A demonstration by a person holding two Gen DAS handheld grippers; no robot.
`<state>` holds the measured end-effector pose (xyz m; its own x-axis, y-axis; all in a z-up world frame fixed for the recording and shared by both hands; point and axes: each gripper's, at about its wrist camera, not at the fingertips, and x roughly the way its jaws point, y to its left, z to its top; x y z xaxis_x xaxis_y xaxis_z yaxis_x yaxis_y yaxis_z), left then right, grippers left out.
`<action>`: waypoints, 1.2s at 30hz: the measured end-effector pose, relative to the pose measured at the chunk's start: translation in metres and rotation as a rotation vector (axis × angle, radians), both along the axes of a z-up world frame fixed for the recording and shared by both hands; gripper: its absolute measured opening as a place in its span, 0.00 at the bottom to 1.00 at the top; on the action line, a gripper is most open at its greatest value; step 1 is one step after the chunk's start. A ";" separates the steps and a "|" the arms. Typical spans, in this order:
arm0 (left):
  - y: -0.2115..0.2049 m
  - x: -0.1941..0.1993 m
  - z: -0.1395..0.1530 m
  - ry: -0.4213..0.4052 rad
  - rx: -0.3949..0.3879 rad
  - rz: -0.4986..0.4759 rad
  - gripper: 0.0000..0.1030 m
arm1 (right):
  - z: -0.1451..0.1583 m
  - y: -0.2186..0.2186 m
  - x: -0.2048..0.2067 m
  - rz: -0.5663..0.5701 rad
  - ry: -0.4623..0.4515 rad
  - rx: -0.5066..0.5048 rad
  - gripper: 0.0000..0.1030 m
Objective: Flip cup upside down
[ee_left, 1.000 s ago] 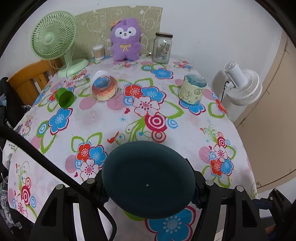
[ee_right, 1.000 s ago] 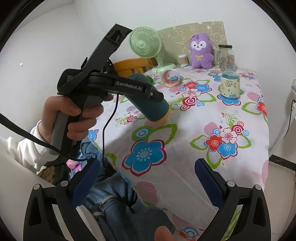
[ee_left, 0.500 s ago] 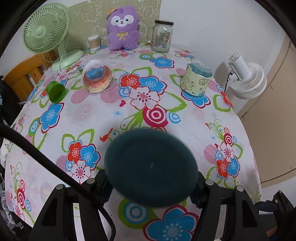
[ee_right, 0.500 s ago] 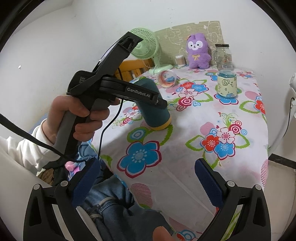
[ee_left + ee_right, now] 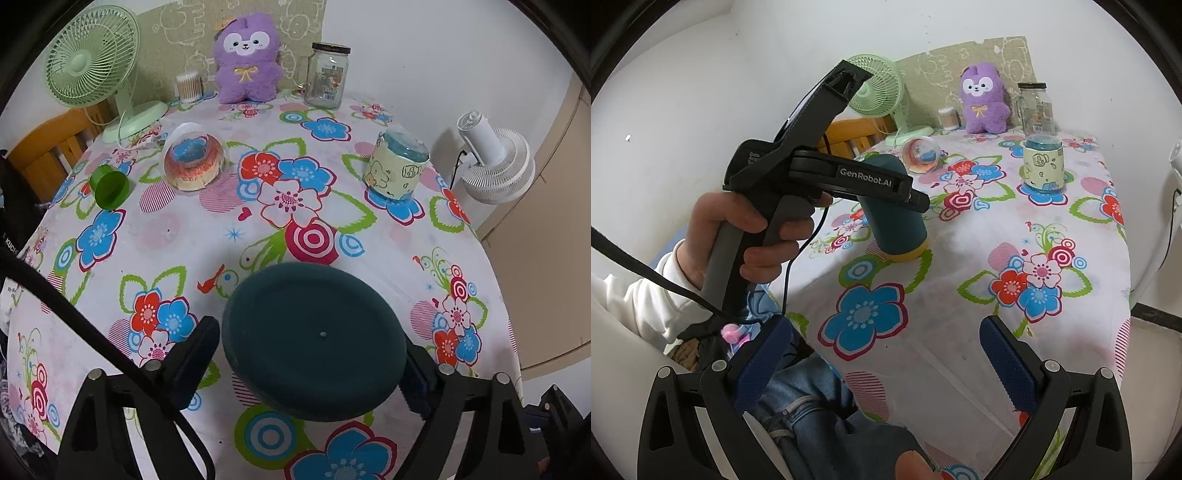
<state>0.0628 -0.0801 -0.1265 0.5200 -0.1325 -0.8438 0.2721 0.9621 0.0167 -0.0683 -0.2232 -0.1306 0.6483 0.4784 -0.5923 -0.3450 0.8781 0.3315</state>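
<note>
A dark teal cup [image 5: 314, 343] stands upside down on the flowered tablecloth [image 5: 184, 240], near the table's front edge. In the right wrist view the cup [image 5: 897, 229] shows its yellow rim down on the cloth. My left gripper [image 5: 310, 339] is open, and its fingers [image 5: 195, 350] flank the cup with a small gap at each side. A hand holds its grip. My right gripper [image 5: 886, 347] is open and holds nothing. It hovers over the table's near corner and the person's lap, well short of the cup.
Farther back on the table are a small green cup [image 5: 109, 186] on its side, a tipped clear container [image 5: 194, 162], a lidded patterned mug [image 5: 397, 170], a glass jar [image 5: 327, 75], a purple plush [image 5: 245, 59] and a green fan [image 5: 92, 66]. A white fan [image 5: 495, 162] stands off the right edge.
The left gripper has lowered the inverted cup onto the cloth. Its fingers have since spread apart, letting go of the cup. The right gripper has barely moved.
</note>
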 end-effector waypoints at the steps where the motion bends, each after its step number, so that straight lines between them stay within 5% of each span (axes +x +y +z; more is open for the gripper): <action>1: 0.000 0.000 0.001 -0.003 -0.002 0.000 0.89 | 0.000 0.000 0.000 0.000 0.000 -0.001 1.00; 16: 0.006 -0.012 0.015 -0.042 -0.023 0.003 0.93 | 0.004 0.003 -0.001 -0.005 -0.018 -0.009 1.00; 36: 0.045 -0.052 0.067 -0.264 -0.062 0.031 0.98 | 0.034 0.027 0.013 -0.005 -0.085 -0.057 1.00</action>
<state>0.0109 -0.0349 -0.0591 0.7258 -0.1606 -0.6688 0.2369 0.9713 0.0238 -0.0548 -0.1960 -0.0968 0.6993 0.4421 -0.5618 -0.3656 0.8964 0.2505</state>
